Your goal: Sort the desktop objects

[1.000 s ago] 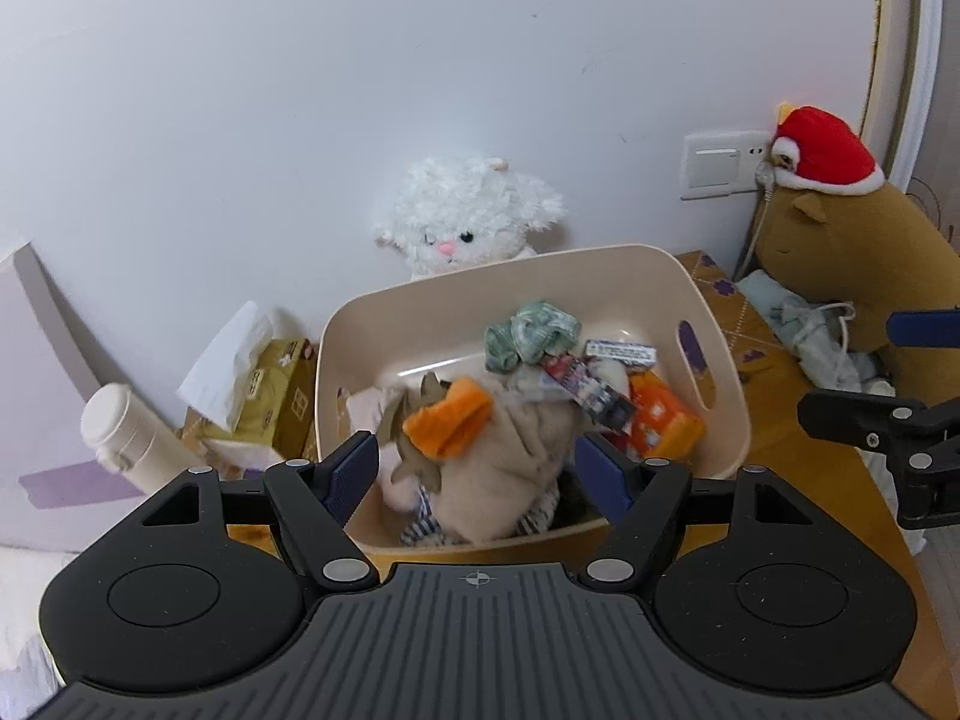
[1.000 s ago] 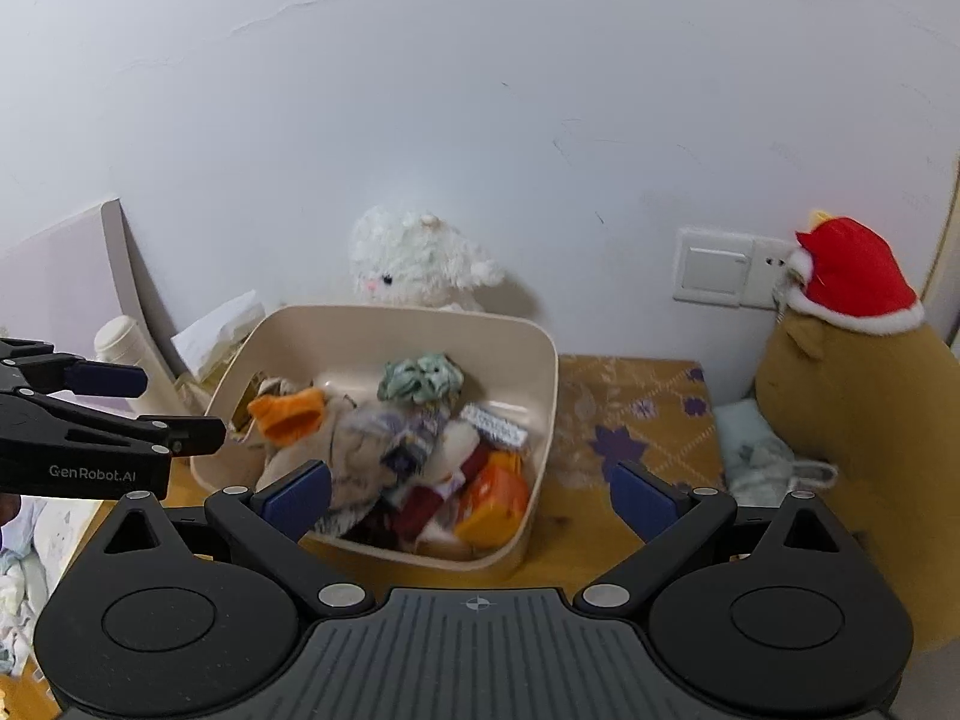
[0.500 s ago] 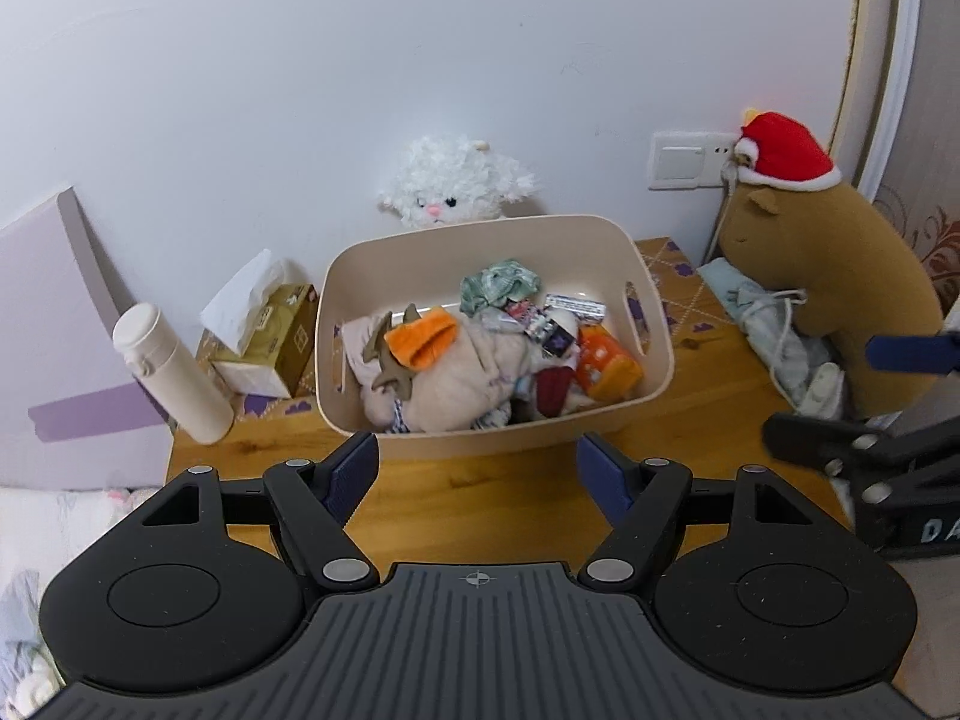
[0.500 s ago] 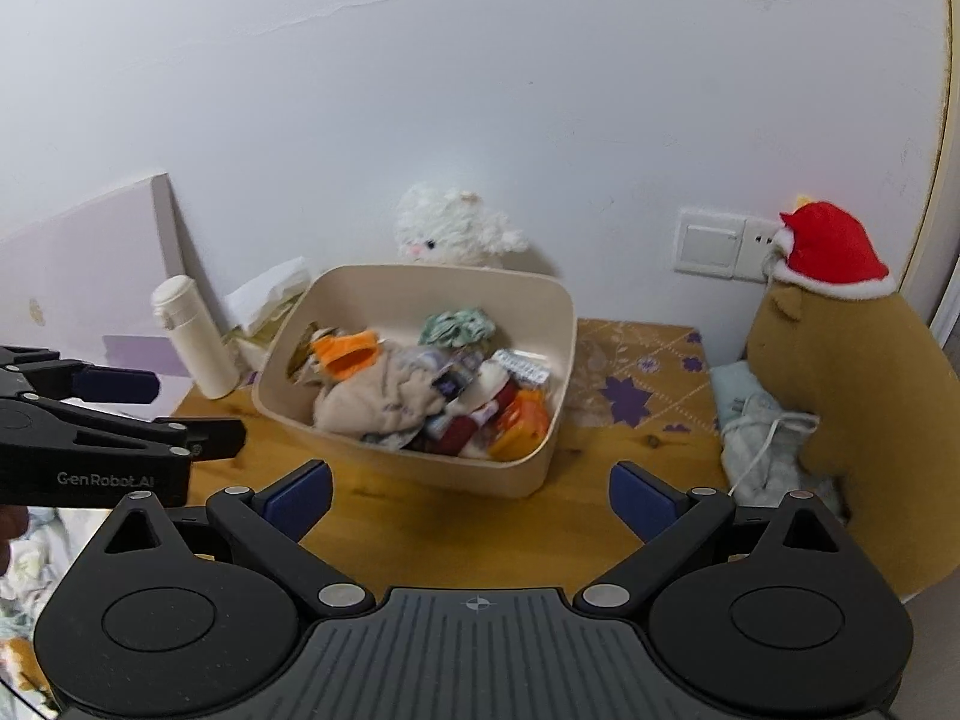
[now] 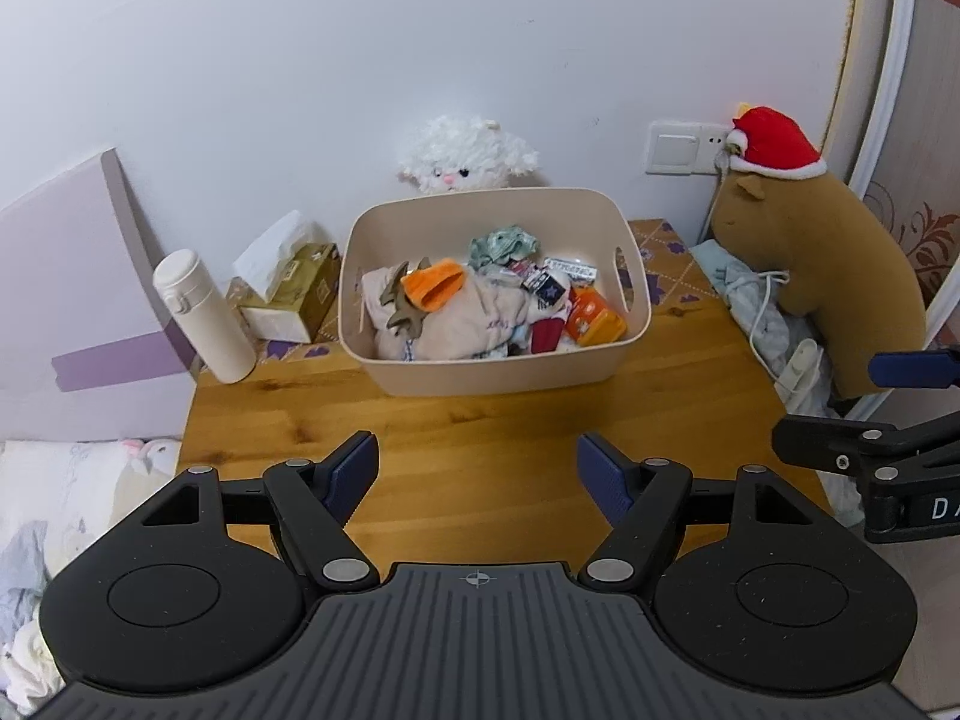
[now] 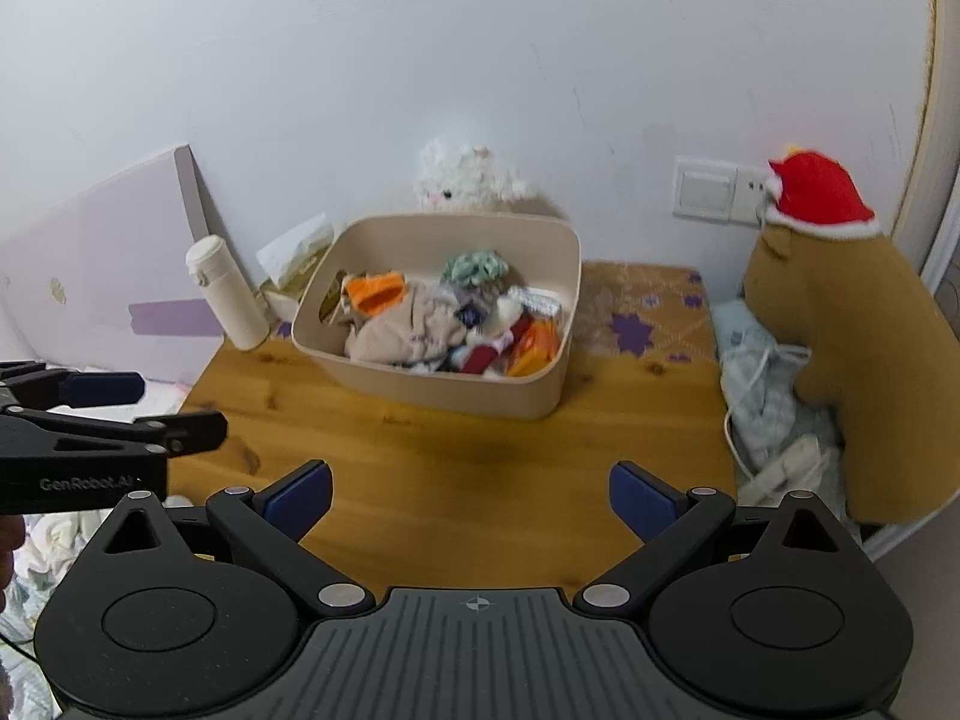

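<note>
A beige storage bin (image 5: 498,366) (image 6: 456,390) stands at the back of the wooden table (image 5: 480,420) (image 6: 480,450). It holds a beige cloth (image 5: 474,318), an orange plush piece (image 5: 433,283), a green scrunchie (image 5: 503,243), an orange packet (image 5: 594,318) and several small items. My left gripper (image 5: 478,477) is open and empty, well back from the bin over the table's front. My right gripper (image 6: 471,495) is open and empty, also back from the bin. Each gripper shows at the edge of the other's view.
A white bottle (image 5: 201,315) and a tissue box (image 5: 294,294) stand left of the bin. A white plush (image 5: 468,162) sits behind it. A brown plush with a red hat (image 5: 810,264), cloth and a white cable (image 5: 762,312) are at the right. Bedding lies left of the table.
Both grippers have pulled back from the bin, which now looks smaller and farther. More of the table front shows. Both stay open and empty.
</note>
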{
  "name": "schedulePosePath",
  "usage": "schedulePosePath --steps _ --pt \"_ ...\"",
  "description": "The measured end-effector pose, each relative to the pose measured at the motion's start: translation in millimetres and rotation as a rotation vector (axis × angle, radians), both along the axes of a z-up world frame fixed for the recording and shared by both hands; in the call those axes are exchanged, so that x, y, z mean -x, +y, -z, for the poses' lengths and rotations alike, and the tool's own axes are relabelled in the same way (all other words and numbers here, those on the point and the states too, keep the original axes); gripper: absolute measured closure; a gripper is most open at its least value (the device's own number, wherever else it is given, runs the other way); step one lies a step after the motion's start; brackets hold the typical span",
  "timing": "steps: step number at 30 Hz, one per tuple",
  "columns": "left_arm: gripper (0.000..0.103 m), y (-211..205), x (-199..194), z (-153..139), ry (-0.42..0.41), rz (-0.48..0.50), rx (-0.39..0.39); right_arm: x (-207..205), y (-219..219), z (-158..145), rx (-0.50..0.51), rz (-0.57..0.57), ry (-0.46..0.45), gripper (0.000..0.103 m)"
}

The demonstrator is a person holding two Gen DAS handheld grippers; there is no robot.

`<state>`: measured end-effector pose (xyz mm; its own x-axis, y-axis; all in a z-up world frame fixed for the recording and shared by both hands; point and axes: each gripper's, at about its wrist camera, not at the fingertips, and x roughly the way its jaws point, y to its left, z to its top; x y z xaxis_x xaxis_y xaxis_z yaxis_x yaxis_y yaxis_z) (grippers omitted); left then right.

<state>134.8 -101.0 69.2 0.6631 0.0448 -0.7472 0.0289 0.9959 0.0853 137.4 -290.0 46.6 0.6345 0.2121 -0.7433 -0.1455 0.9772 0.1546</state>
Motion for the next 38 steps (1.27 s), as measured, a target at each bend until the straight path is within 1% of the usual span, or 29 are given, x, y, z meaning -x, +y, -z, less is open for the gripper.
schedulePosePath --steps 6,8,12,15,21,29,38 --pt "0.028 -4.4 20.2 -5.2 0.016 0.025 -0.008 18.2 5.3 -5.9 0.029 0.005 0.008 0.002" --pt "0.028 -4.2 23.4 -5.0 0.029 0.029 -0.005 21.7 6.4 -8.2 0.037 0.024 0.016 0.002" --pt "0.028 -6.3 31.4 -4.5 0.045 0.034 0.000 31.7 4.9 -14.1 0.068 0.065 -0.002 0.002" --pt "0.028 -7.1 36.2 -4.2 0.052 0.042 -0.010 37.7 -3.0 -14.8 0.058 0.099 0.006 0.002" --pt "0.028 -9.2 46.4 -5.2 0.057 0.062 -0.023 48.4 -9.6 -15.2 0.070 0.137 0.006 0.002" --pt "0.028 -14.6 50.1 -4.0 0.069 0.099 -0.017 53.4 -11.4 -16.1 0.072 0.159 0.013 0.002" --pt "0.028 -11.8 49.4 -2.0 0.086 0.083 -0.014 52.8 -11.2 -14.9 0.077 0.171 0.021 0.002"
